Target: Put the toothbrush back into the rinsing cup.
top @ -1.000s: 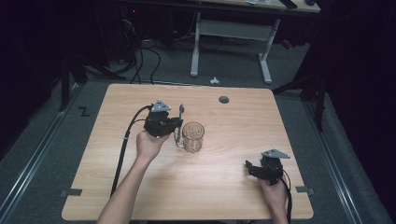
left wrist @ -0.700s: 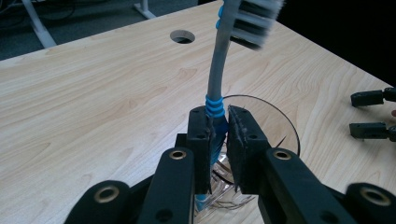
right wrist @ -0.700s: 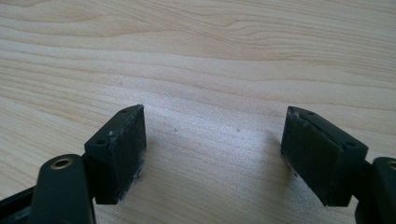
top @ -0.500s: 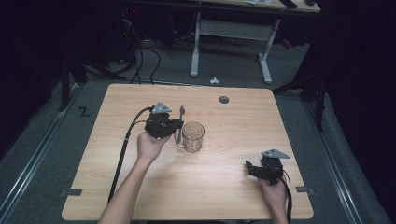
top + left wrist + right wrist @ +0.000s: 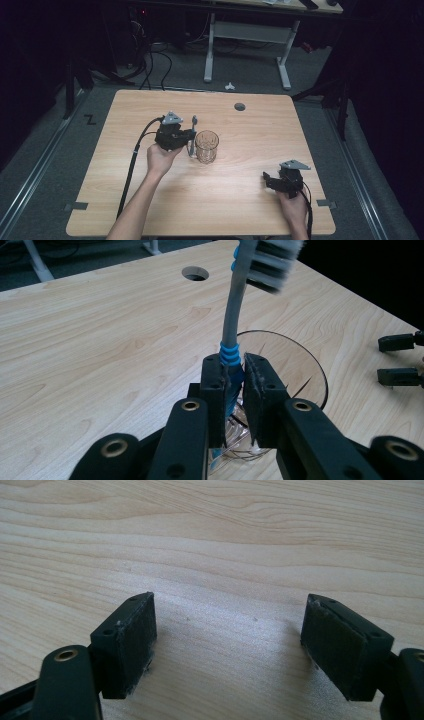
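Here we hold a toothbrush in the left hand-held gripper, its jaws clenched on the blue-ribbed part of the grey handle, the bristle head up and tilted toward one o'clock in the left gripper view. In the high view that left hand-held gripper sits a little to the nine o'clock side of the surface's middle, and the toothbrush stands nearly upright, just beside the clear glass cup on its nine o'clock side. Whether the handle touches the rim we cannot tell. In the left gripper view the glass cup lies right behind the jaws, at about two o'clock from them, with ribbed walls and a dark rim. A round cable hole sits near the far edge at twelve o'clock. Our right hand-held gripper rests low over the surface toward five o'clock, well apart from the cup; in its own view the right hand-held gripper is released, jaws spread wide over bare wood.
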Action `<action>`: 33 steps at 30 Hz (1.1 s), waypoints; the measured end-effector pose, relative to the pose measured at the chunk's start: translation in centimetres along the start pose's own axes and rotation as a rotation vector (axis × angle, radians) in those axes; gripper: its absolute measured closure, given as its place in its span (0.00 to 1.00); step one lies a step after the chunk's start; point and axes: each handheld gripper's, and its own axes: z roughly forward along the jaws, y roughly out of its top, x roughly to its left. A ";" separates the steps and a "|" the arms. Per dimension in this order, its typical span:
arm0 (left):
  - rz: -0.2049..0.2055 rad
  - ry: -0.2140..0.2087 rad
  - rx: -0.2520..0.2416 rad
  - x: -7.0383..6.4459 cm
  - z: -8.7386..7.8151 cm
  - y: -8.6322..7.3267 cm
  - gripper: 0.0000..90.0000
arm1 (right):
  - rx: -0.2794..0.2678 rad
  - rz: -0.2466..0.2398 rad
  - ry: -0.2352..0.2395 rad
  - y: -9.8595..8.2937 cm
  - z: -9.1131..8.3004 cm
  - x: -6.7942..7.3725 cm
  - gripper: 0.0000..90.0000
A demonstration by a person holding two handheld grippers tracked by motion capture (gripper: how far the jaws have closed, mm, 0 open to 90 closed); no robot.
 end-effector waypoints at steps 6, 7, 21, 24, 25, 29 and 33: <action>0.004 0.002 0.002 -0.1 0.2 -0.1 0.88 | 0.000 0.000 0.000 0.0 0.0 0.0 0.25; 0.003 0.003 -0.001 -0.1 0.2 -0.2 0.88 | 0.000 0.000 0.000 0.0 0.0 0.0 0.25; -0.002 0.004 0.007 0.1 0.4 -0.7 0.88 | 0.000 0.001 0.000 0.0 0.0 0.0 0.25; -0.007 0.006 0.009 0.2 0.4 -0.8 0.88 | 0.000 0.001 0.000 0.0 0.0 0.0 0.25; -0.007 0.006 0.013 0.2 0.5 -0.8 0.88 | 0.000 0.001 0.000 0.0 0.0 0.0 0.25; -0.012 0.007 0.019 0.3 0.5 -0.9 0.88 | 0.000 0.001 0.000 0.0 0.0 0.0 0.25; -0.019 0.010 0.025 0.3 0.6 -1.0 0.88 | 0.000 0.000 0.000 0.0 0.0 0.0 0.25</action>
